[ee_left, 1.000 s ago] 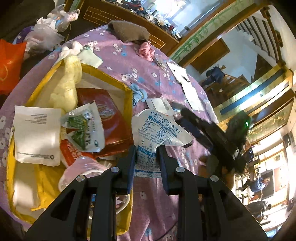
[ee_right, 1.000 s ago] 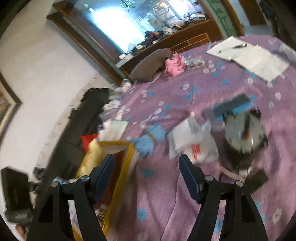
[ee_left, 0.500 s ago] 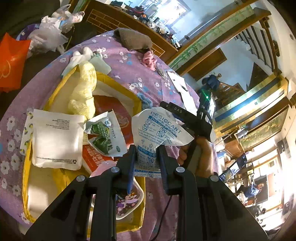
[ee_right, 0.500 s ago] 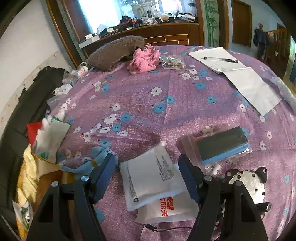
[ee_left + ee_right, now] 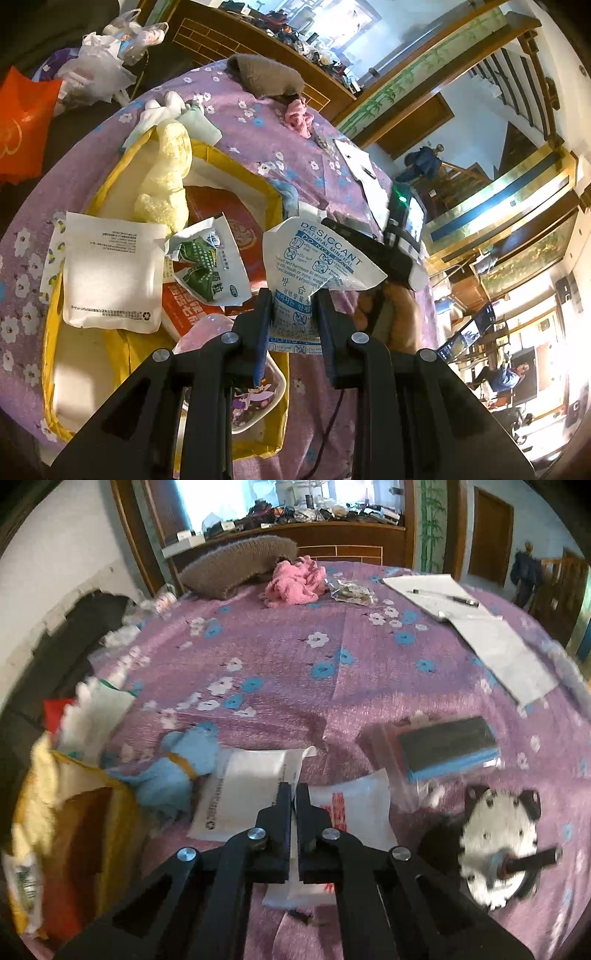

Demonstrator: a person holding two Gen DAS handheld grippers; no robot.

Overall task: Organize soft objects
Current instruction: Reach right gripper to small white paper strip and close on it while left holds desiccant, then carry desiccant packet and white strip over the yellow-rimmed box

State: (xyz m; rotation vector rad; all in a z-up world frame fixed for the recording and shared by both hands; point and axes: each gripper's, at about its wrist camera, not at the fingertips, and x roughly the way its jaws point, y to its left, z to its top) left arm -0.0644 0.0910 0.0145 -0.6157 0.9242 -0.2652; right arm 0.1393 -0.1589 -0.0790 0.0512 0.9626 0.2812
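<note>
My left gripper (image 5: 293, 295) is shut on a white desiccant packet (image 5: 314, 254) with blue print, held above the right edge of the yellow box (image 5: 271, 192). The box holds a white pouch (image 5: 110, 273), a green-printed sachet (image 5: 210, 269), a red packet (image 5: 229, 221) and a pale yellow plush (image 5: 166, 177). My right gripper (image 5: 296, 794) is shut with almost no gap, over a white pouch (image 5: 247, 790) lying on the purple cloth; whether it grips the pouch is unclear. A second white packet (image 5: 354, 812) with red print lies beside it. A blue plush (image 5: 173, 768) lies at the box corner.
A black-and-blue sponge in a clear bag (image 5: 443, 749) and a round metal disc (image 5: 498, 834) lie to the right. A pink cloth (image 5: 291, 583), brown cushion (image 5: 236, 565) and white papers with a pen (image 5: 461, 613) lie farther back. The yellow box edge (image 5: 110, 794) is at left.
My right gripper has shut from wide open, low over the white pouch. My left gripper keeps hold of the desiccant packet and has shifted slightly over the box.
</note>
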